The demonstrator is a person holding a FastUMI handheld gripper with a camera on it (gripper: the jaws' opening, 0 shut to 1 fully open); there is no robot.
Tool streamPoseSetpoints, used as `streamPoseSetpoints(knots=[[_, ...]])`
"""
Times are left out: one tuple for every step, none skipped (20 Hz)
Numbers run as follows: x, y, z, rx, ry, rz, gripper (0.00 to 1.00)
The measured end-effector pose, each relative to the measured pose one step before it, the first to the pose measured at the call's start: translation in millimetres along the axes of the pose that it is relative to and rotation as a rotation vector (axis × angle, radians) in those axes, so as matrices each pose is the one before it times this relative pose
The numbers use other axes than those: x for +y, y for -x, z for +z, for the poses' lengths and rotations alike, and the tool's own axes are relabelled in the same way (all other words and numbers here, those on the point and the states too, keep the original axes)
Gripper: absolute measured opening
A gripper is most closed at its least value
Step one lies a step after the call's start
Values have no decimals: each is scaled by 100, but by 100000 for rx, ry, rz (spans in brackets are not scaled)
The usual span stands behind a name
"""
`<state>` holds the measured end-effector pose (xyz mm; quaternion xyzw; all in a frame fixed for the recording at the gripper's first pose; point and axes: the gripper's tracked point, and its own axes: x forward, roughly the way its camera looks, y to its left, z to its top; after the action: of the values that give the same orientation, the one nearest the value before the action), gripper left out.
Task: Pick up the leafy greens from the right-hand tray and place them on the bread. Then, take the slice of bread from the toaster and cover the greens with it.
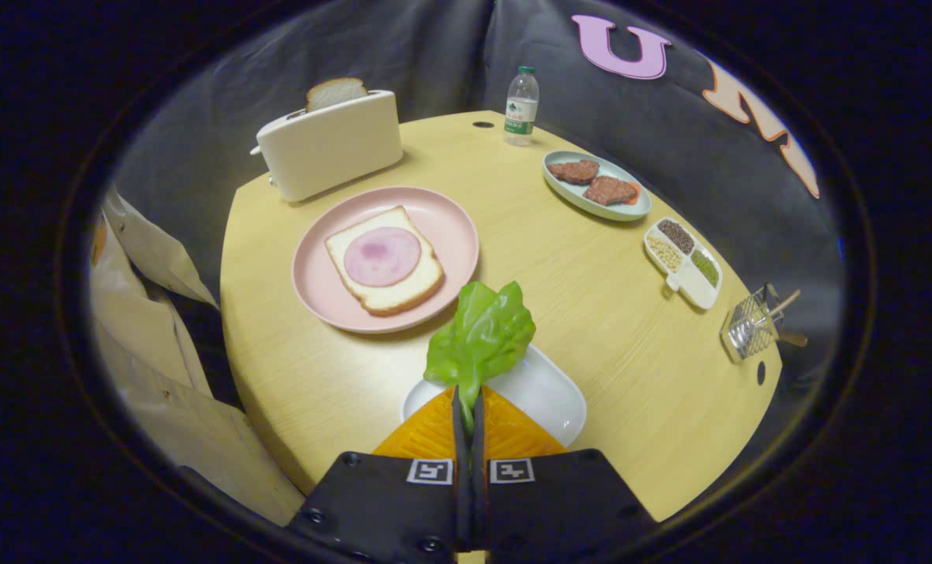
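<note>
Tongs (pixel 467 407) pinch the leafy greens (pixel 482 337) by the stem, fingers nearly closed, above the white tray (pixel 548 395). Beneath lies the round wooden table (pixel 576 298). Beyond the fingers sits a pink plate (pixel 450 227) holding bread (pixel 384 262) topped with ham (pixel 382 256). Farther back stands a toaster (pixel 333 145) with a bread slice (pixel 335 92).

Your gripper (pixel 468 407), clamped on the greens (pixel 482 337), has bare table (pixel 591 298) ahead; only the pink plate's (pixel 309 290) rim and the toaster (pixel 333 145) at the far edge rise nearby.
</note>
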<state>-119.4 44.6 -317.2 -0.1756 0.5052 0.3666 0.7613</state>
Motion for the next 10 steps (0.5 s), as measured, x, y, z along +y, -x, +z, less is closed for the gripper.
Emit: streamPoseSetpoints(knots=[[437, 343, 628, -840, 865, 257, 4], [504, 271, 711, -800, 622, 771, 4], [409, 75, 677, -834, 839, 5, 4], [301, -19, 673, -534, 930, 155, 4], [297, -176, 528, -547, 846, 2, 4], [301, -188, 555, -298, 383, 448, 4], [356, -56, 422, -221, 138, 556, 4], [363, -116, 580, -404, 186, 668, 4], [347, -148, 582, -775, 400, 537, 4], [360, -106, 618, -641, 126, 582, 4]])
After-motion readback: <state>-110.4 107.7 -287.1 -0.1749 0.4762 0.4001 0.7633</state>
